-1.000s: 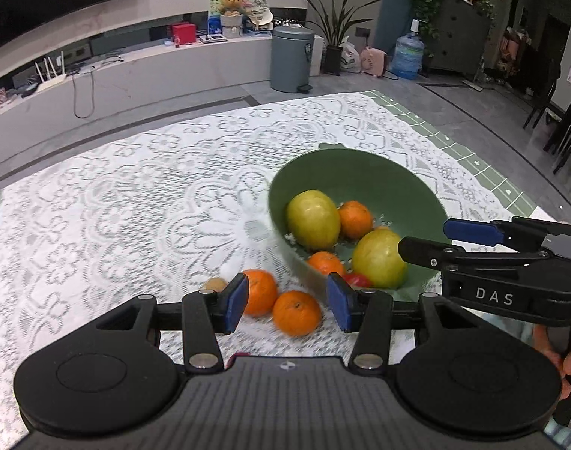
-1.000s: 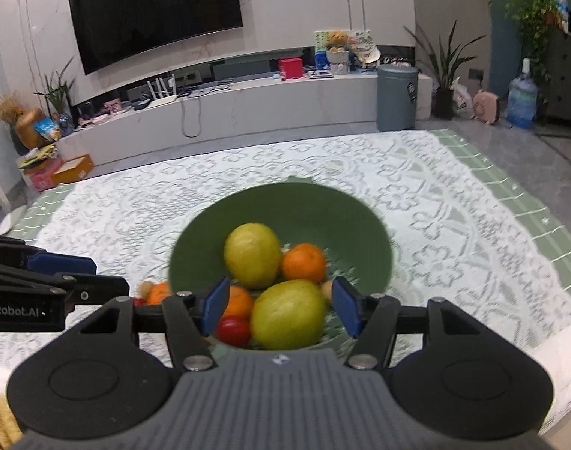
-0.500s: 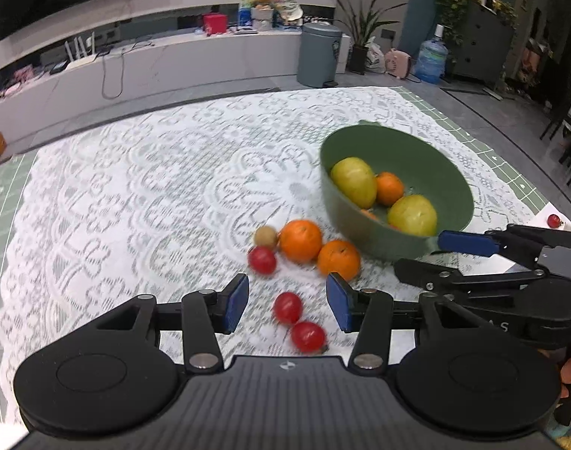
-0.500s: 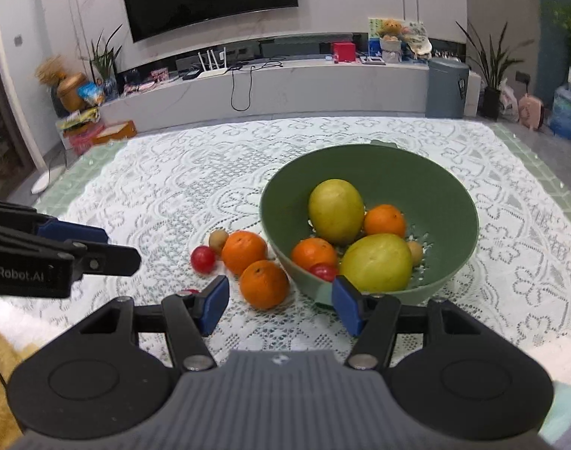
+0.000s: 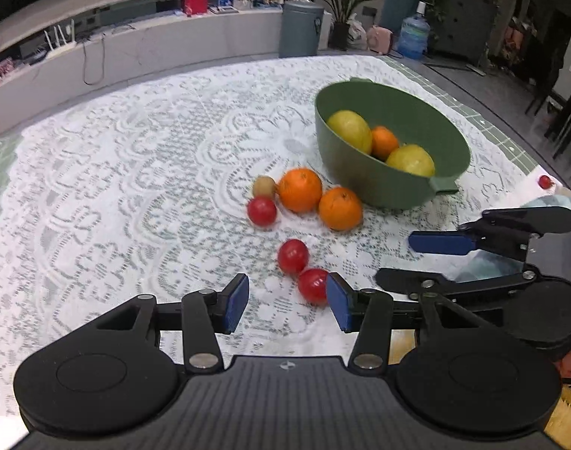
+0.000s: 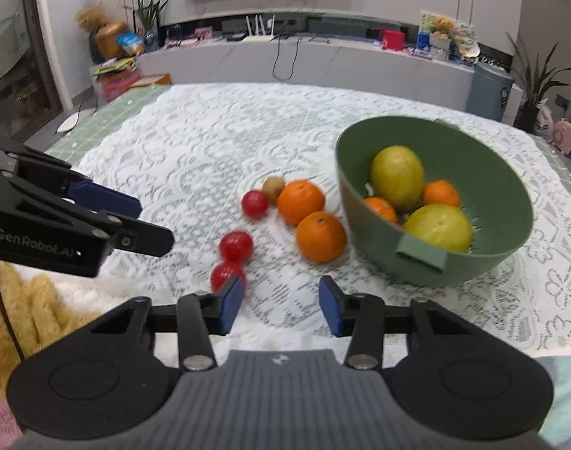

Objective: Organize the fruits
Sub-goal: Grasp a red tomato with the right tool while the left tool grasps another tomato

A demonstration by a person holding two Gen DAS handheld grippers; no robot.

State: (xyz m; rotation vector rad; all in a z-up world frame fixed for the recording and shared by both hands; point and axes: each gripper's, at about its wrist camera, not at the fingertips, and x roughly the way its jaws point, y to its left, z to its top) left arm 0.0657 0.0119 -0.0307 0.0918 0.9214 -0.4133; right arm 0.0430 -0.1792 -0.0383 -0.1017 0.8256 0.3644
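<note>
A green bowl on the lace cloth holds two yellow-green fruits and oranges. On the cloth left of it lie two oranges, a small brown fruit and three red tomatoes. My left gripper is open and empty, its right pad beside the nearest tomato. My right gripper is open and empty near the table's front edge, with a tomato by its left pad.
A single red tomato lies at the table's right edge. A yellow fluffy cloth lies at the front left. Behind the table stand a long low cabinet and a grey bin.
Both grippers have drawn back from the bowl toward the table's front edge. The loose tomatoes and oranges have come into view. Both stay open.
</note>
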